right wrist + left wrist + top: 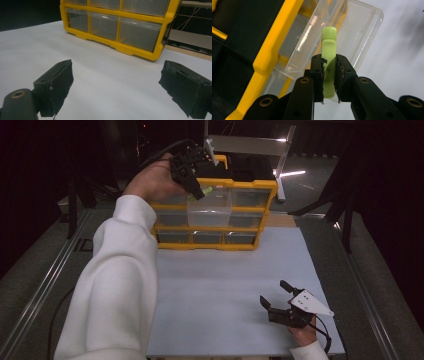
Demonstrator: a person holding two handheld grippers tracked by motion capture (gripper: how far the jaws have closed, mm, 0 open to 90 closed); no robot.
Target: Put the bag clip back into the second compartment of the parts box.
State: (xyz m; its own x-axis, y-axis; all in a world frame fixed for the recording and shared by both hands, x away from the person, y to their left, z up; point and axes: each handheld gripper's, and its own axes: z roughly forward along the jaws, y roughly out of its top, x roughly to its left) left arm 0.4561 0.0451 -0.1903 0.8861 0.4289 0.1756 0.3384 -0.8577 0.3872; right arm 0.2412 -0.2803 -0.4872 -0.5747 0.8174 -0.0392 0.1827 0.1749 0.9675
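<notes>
Left claw [329,75] clamps green clip [329,47] over pulled-out drawer [362,27]; right claw [117,87] wide open, empty

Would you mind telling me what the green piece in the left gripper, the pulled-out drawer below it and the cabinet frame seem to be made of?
Green piece: probably matte plastic or rubber; its pale colour is even, its edges rounded and it has no glints.
Drawer: clear hard plastic, glossy; the wall behind shows through it.
Cabinet frame: yellow moulded plastic, semi-gloss, with soft highlights.

Overhead and jaw-level views, shared yellow organizer [215,215]
</notes>
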